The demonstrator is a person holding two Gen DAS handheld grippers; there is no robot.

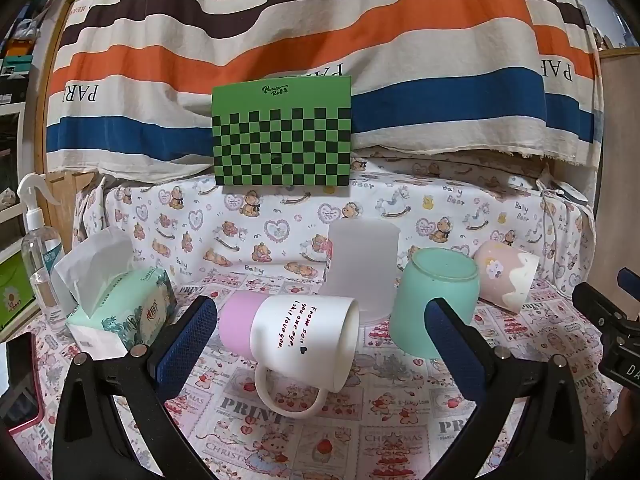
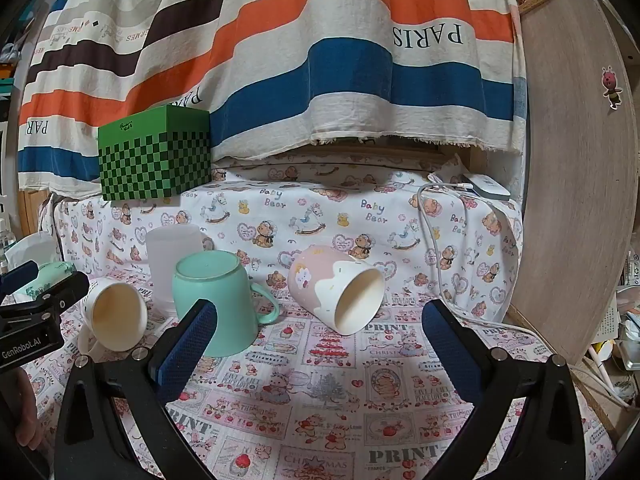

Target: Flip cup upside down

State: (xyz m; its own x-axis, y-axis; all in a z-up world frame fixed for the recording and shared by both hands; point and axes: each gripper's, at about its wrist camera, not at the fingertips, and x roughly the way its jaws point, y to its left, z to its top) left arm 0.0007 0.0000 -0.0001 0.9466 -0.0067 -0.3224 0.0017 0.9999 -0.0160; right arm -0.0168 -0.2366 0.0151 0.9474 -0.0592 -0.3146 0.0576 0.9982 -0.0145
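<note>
A white and pink mug (image 1: pixel 292 340) lies on its side on the patterned cloth, mouth to the right, handle towards me; it also shows in the right wrist view (image 2: pixel 114 312). My left gripper (image 1: pixel 320 340) is open, its fingers on either side of this mug. A mint cup (image 1: pixel 436 304) stands upside down; it also shows in the right wrist view (image 2: pixel 216 304). A frosted cup (image 1: pixel 362 268) stands upside down behind. A pink and white cup (image 2: pixel 336 292) lies on its side, mouth towards me. My right gripper (image 2: pixel 320 340) is open and empty, just short of it.
A green checkered box (image 1: pixel 282 136) sits on the raised ledge at the back. A tissue pack (image 1: pixel 120 312) and a spray bottle (image 1: pixel 38 256) stand at the left. A white cable (image 2: pixel 444 264) and a wooden panel (image 2: pixel 576 160) are at the right.
</note>
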